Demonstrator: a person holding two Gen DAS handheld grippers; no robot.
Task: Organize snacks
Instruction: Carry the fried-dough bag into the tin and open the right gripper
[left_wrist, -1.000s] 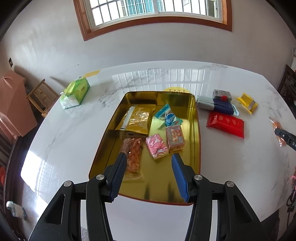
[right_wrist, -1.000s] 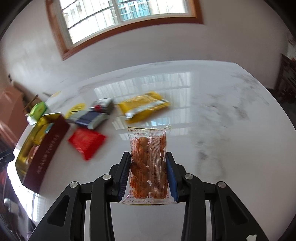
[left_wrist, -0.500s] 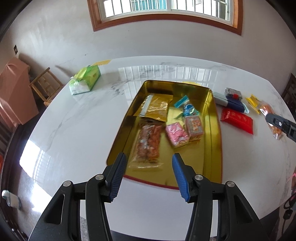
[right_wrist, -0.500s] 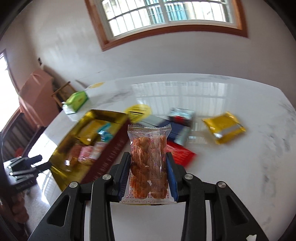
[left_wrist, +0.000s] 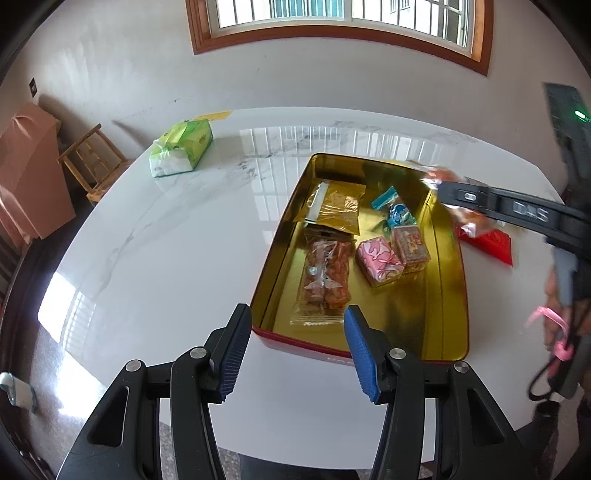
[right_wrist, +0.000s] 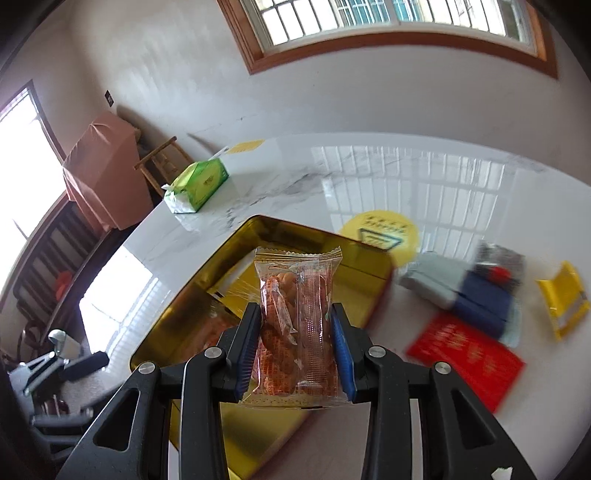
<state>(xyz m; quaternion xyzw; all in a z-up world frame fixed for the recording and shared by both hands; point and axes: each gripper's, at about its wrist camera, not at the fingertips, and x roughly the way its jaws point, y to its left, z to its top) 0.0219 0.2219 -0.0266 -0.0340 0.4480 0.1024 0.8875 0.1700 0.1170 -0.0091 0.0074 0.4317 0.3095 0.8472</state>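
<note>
A gold tin tray (left_wrist: 448, 295) with red sides lies on the white marble table and holds several snack packs: a clear pack of fried twists (left_wrist: 327, 273), a gold packet (left_wrist: 336, 210), a pink packet (left_wrist: 378, 260). My left gripper (left_wrist: 293, 349) is open and empty at the tray's near edge. My right gripper (right_wrist: 295, 350) is shut on a clear pack of orange fried twists (right_wrist: 295, 314), held above the tray's (right_wrist: 369, 266) right side; it shows in the left wrist view (left_wrist: 443, 184) over the tray's far right rim.
A red packet (right_wrist: 465, 354), a navy and grey pack (right_wrist: 458, 291), a dark packet (right_wrist: 498, 264) and a yellow packet (right_wrist: 563, 297) lie right of the tray. A green tissue pack (left_wrist: 183, 151) sits at the table's far left. A wooden stool (left_wrist: 92, 158) stands beyond the edge.
My right gripper has swung left with the fried-twist pack, from over the bare table to above the tray. My left gripper has drawn back from over the tray to its near edge.
</note>
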